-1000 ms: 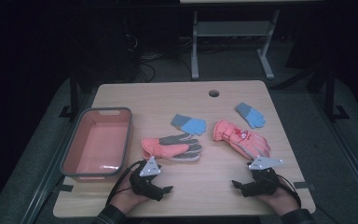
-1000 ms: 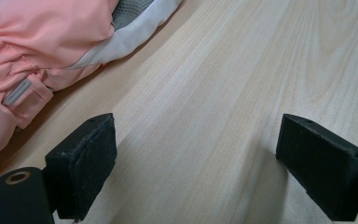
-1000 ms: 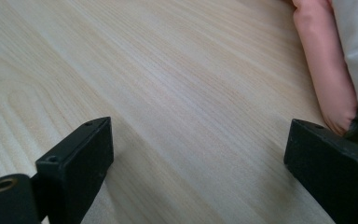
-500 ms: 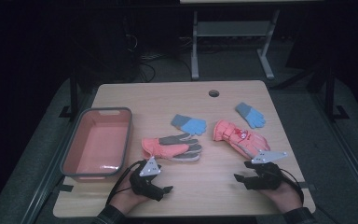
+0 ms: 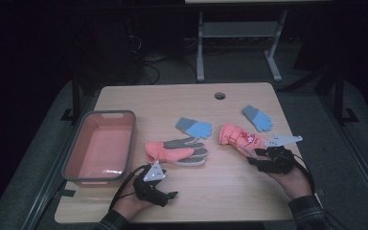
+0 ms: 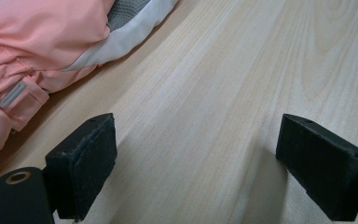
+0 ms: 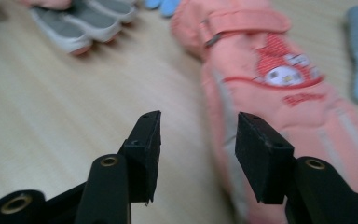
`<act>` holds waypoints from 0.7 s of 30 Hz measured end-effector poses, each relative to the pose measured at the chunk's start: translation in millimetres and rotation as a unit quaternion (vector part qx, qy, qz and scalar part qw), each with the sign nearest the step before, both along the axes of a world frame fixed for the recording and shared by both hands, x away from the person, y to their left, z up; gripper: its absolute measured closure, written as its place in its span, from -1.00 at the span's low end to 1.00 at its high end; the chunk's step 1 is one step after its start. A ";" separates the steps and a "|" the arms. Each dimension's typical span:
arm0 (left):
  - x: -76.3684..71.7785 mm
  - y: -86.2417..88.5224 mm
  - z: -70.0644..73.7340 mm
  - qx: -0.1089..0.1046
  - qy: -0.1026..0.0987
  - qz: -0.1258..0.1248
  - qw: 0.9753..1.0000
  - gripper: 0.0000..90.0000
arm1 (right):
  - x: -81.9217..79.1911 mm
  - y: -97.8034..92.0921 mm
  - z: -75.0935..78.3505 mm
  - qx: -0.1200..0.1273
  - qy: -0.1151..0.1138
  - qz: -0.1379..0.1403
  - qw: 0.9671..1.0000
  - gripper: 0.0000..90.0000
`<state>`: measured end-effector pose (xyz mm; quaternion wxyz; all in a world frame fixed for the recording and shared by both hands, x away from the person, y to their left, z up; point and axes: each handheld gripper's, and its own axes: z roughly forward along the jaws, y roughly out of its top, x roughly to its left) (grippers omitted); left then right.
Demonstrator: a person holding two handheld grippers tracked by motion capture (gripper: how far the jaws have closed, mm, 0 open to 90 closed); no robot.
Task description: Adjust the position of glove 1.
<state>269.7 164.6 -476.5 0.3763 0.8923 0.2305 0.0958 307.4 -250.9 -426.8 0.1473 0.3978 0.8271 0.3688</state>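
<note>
Two pink ski gloves lie mid-table: one palm up with grey fingers (image 5: 177, 151), one with a cartoon patch (image 5: 237, 136) (image 7: 279, 70). Two small blue knit gloves (image 5: 194, 127) (image 5: 257, 117) lie behind them. My left gripper (image 5: 155, 184) (image 6: 196, 140) rests near the front edge, open wide over bare wood, with the grey-palmed glove's cuff (image 6: 37, 51) just ahead to its left. My right gripper (image 5: 258, 158) (image 7: 199, 123) is open at the fingertip end of the patch glove; one jaw is over the glove's edge, the other over wood.
A pink tray with a grey rim (image 5: 69, 155) stands at the table's left side. A cable hole (image 5: 219, 95) sits near the far edge. Bare wood lies between the two hands. Dark floor and a white metal stand are beyond the table.
My right gripper has moved forward, away from the person, up to the patch glove's fingertips. The left gripper and all gloves have stayed put.
</note>
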 end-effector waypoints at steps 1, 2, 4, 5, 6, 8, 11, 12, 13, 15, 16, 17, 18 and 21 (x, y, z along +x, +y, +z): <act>0.0 0.0 0.0 0.000 0.000 0.000 1.000 -0.74 | 6.0 -2.4 2.4 0.003 -0.003 -0.008 1.000 0.14; -0.1 0.0 0.0 0.000 0.000 0.000 1.000 -0.74 | 9.0 -4.0 3.8 0.004 -0.003 -0.012 1.000 0.15; -0.1 0.0 -0.1 0.000 0.000 0.000 1.000 -0.74 | 15.8 -7.1 6.8 0.006 -0.008 -0.020 1.000 0.15; -0.1 0.0 0.0 0.000 0.000 0.000 1.000 -0.74 | 19.5 -8.8 8.4 0.008 -0.011 -0.026 1.000 0.17; -0.1 0.0 -0.1 0.000 0.000 0.000 1.000 -0.74 | 23.3 -10.5 9.4 0.013 -0.015 -0.030 0.999 0.19; -0.1 0.0 0.0 0.000 0.000 0.001 1.000 -0.74 | 31.8 -13.0 10.4 0.010 -0.015 -0.038 0.999 0.21; -0.2 0.0 -0.1 0.000 0.000 0.001 1.000 -0.74 | 46.1 -18.4 12.5 0.011 -0.023 -0.054 0.998 0.29; -0.2 0.0 -0.1 0.000 0.001 0.001 1.000 -0.74 | 51.2 -19.6 13.1 0.009 -0.023 -0.058 0.998 0.32; -0.2 -0.1 -0.1 -0.001 0.001 0.001 1.000 -0.74 | 55.2 -20.3 13.5 0.005 -0.024 -0.061 0.998 0.33; -0.3 -0.1 -0.2 -0.001 0.001 0.002 1.000 -0.74 | 68.4 -23.1 12.2 0.008 -0.022 -0.073 0.997 0.38; -0.4 -0.1 -0.2 -0.002 0.002 0.001 1.000 -0.74 | 72.6 -23.6 11.0 0.007 -0.020 -0.076 0.997 0.40; -0.4 -0.2 -0.3 -0.002 0.002 0.001 1.000 -0.74 | 77.6 -23.9 9.5 0.002 -0.018 -0.083 0.996 0.42; -0.3 -0.1 -0.3 -0.002 0.002 0.001 1.000 -0.74 | 82.8 -24.8 7.4 0.003 -0.017 -0.087 0.996 0.46; 0.0 -0.4 -0.3 -0.002 0.002 0.000 1.000 -0.74 | 94.8 -27.9 -1.7 0.000 -0.018 -0.101 0.995 0.53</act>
